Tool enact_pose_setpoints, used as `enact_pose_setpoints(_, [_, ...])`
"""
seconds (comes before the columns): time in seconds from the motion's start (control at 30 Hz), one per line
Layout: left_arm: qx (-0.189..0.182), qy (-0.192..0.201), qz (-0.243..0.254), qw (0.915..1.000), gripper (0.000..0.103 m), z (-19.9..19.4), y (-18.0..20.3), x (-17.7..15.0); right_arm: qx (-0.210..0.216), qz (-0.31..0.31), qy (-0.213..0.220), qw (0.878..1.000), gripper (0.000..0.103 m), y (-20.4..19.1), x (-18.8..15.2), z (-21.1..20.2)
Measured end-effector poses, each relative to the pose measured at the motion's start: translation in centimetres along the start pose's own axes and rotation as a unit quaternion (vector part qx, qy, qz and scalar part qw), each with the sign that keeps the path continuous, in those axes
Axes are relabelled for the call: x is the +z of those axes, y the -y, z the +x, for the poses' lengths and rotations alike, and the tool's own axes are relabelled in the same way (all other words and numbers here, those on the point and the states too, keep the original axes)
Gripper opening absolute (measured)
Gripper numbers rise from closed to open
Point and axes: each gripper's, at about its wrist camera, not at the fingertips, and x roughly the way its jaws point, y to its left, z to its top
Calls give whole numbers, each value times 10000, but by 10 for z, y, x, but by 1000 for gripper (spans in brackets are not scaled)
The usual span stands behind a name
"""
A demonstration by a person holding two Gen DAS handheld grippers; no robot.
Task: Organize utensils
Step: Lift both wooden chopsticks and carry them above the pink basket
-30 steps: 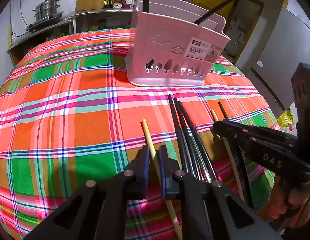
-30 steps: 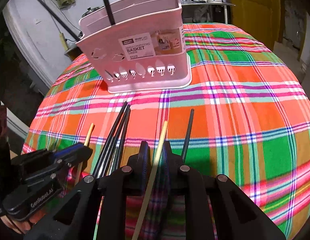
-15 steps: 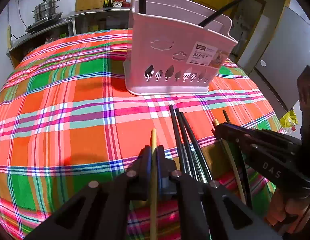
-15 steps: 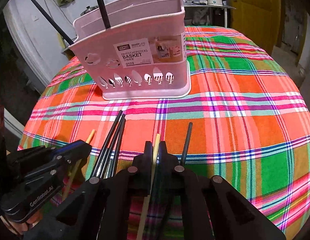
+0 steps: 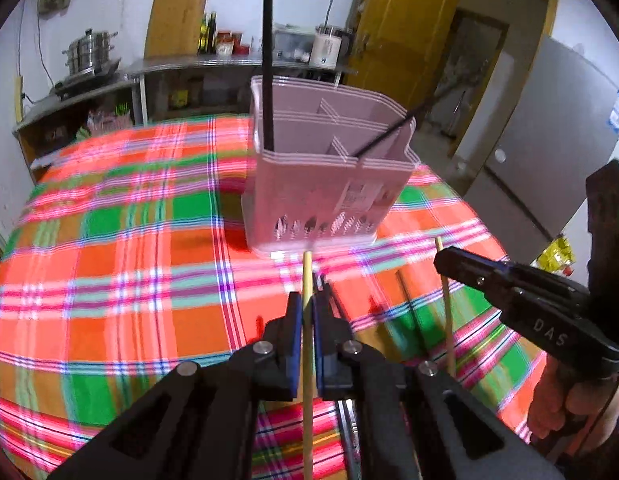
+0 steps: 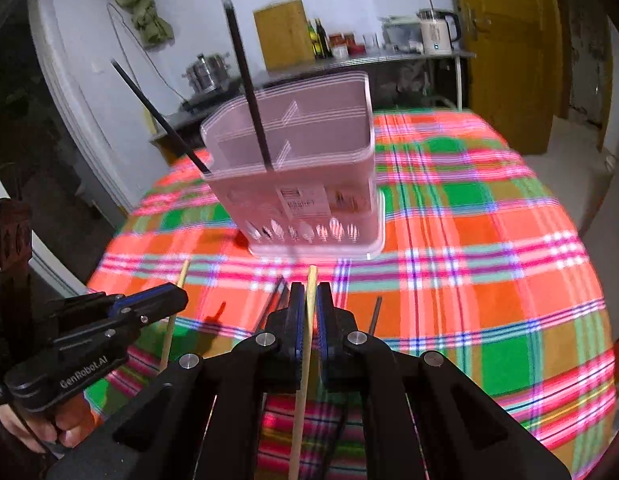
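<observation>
I am clamping one pale wooden chopstick (image 5: 307, 320) in my left gripper (image 5: 307, 308), its jaws closed tight on it, and a second wooden chopstick (image 6: 307, 332) the same way in my right gripper (image 6: 308, 300). Only my left camera is catching the grey fridge door (image 5: 549, 152) off to its right, and my hand (image 5: 565, 412) under the right tool. Only my right camera is showing the green cloth (image 6: 143, 8) hanging on the wall up to its left. The pink chopstick basket (image 6: 309, 160) is sitting straight ahead of both tools on the plaid tablecloth (image 6: 469, 220), with two black chopsticks (image 6: 245, 80) leaning in its compartments. Past it a counter (image 5: 189, 64) is carrying a steel pot, bottles and a kettle. More black chopsticks (image 6: 375, 314) are lying on the cloth just beyond my fingertips, too blurred to count.
</observation>
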Motion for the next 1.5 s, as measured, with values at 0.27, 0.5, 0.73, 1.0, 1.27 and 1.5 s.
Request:
enact_pose_setpoints(0.27, [-97, 518, 110, 9985, 6, -46, 10, 23, 108, -182, 615, 9979, 5, -19, 19, -48])
enact_pose_setpoints(0.5, [-100, 689, 231, 9973, 6, -62, 15, 30, 137, -311, 911, 9953, 5, -28, 28, -69])
enact_pose_setpoints(0.73, [-52, 742, 280, 9968, 6, -66, 14, 35, 162, -354, 972, 9945, 5, -29, 28, -75])
enact_pose_setpoints(1.0, [-35, 882, 317, 9956, 6, -71, 14, 55, 242, -427, 1123, 9925, 5, -35, 37, -82])
enact_pose_setpoints(1.27, [21, 1350, 306, 9904, 6, -83, 14, 98, 322, -554, 1452, 9873, 5, -49, 65, -93])
enact_pose_setpoints(1.5, [30, 1706, 222, 9851, 6, -83, 13, 137, 378, -582, 1816, 9809, 5, -56, 98, -104])
